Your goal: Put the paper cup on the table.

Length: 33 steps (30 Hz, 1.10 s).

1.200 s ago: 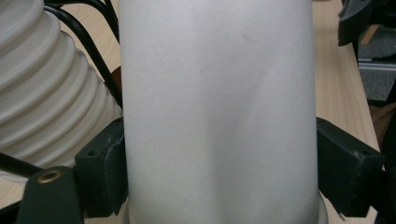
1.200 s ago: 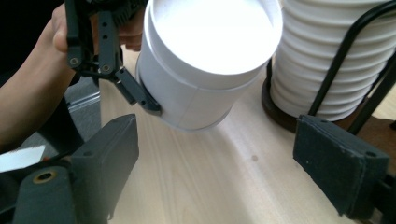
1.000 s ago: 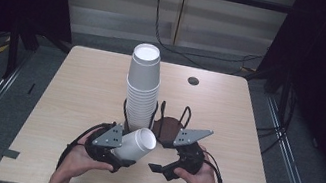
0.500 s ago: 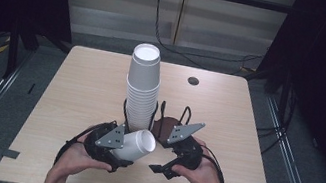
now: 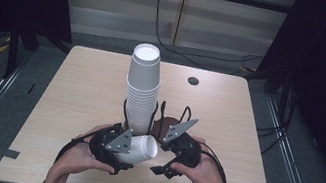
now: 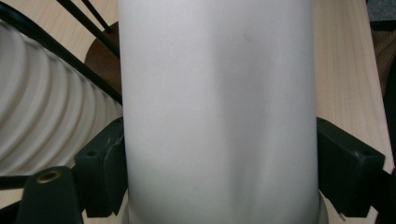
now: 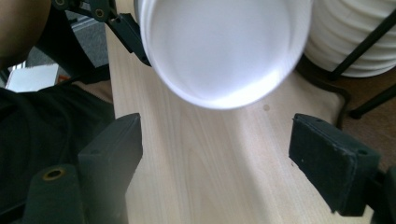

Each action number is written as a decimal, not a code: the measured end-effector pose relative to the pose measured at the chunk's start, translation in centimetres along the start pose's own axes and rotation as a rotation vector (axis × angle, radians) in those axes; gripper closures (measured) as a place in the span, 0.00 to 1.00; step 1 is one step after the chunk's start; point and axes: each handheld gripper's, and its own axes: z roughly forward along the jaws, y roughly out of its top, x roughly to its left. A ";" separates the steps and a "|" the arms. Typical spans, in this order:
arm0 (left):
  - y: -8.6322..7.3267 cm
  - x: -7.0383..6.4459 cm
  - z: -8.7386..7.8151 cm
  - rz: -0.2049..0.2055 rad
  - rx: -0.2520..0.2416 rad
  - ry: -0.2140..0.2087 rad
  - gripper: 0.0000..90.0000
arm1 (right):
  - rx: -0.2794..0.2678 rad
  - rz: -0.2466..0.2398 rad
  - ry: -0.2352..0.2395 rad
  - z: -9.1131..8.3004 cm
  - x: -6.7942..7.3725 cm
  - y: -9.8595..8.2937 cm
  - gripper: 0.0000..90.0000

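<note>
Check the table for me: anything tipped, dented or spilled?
Nothing spilled. One cup lies on its side, but the left gripper is holding it that way; its wall shows a faint crease between the fingers. The stack stands upright in its holder. The right gripper is open.

1. A single white paper cup point(image 5: 139, 149) lies tipped on its side above the table's near edge, its open mouth turned toward the person's right, its smooth wall point(image 6: 217, 116) plain and unmarked.
2. A tall stack of white paper cups point(image 5: 141, 90) stands upright, mouths down, in a black wire holder near the table's middle, just behind the tipped cup; its ribbed rims point(image 6: 42, 116) crowd the lower half.
</note>
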 end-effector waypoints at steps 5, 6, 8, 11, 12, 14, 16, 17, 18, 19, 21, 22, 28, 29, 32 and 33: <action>0.3 -0.1 0.4 0.018 0.043 -0.015 0.18 | 0.034 -0.016 -0.002 0.4 -0.1 0.2 0.17; 0.4 -0.1 0.4 0.020 0.049 -0.017 0.18 | 0.040 -0.016 -0.001 0.4 -0.1 0.3 0.17; 0.5 -0.1 0.5 0.018 0.059 -0.027 0.18 | 0.053 -0.012 0.005 0.5 -0.1 0.4 0.17; 0.7 -0.2 0.6 0.045 0.088 -0.030 0.18 | 0.067 -0.019 0.019 0.6 -0.2 0.5 0.18; 0.8 -0.1 0.6 0.066 0.101 -0.024 0.18 | 0.072 -0.020 0.025 0.6 -0.1 0.6 0.18; 1.0 -0.4 0.6 0.070 0.104 -0.020 0.18 | 0.071 -0.030 0.043 0.6 0.0 0.7 0.18; 1.1 -0.5 0.7 0.081 0.112 -0.024 0.18 | 0.081 -0.031 0.046 0.6 0.0 0.8 0.18; 1.2 -0.5 0.6 0.092 0.118 -0.026 0.18 | 0.091 -0.031 0.052 0.6 0.1 0.9 0.18; 1.2 -0.5 0.6 0.097 0.119 -0.025 0.18 | 0.096 -0.034 0.055 0.6 0.1 1.0 0.19; 1.2 -0.7 0.7 0.089 0.109 -0.027 0.18 | 0.096 -0.032 0.051 0.6 0.1 1.0 0.18; 1.3 -0.7 0.8 0.096 0.113 -0.039 0.18 | 0.104 -0.036 0.054 0.6 0.1 1.2 0.18; 1.4 -0.8 0.8 0.101 0.116 -0.044 0.18 | 0.102 -0.036 0.052 0.7 0.1 1.2 0.19; 1.6 -1.1 1.3 0.112 0.123 -0.069 0.18 | 0.132 -0.037 0.076 1.3 -0.1 1.6 0.23; 1.7 -1.1 1.3 0.131 0.134 -0.069 0.18 | 0.136 -0.040 0.086 1.5 -0.1 1.6 0.23; 1.8 -1.4 1.4 0.135 0.139 -0.059 0.18 | 0.139 -0.043 0.103 1.7 -0.1 1.8 0.23; 1.8 -1.6 1.5 0.127 0.128 -0.059 0.18 | 0.141 -0.044 0.115 1.7 -0.1 1.8 0.23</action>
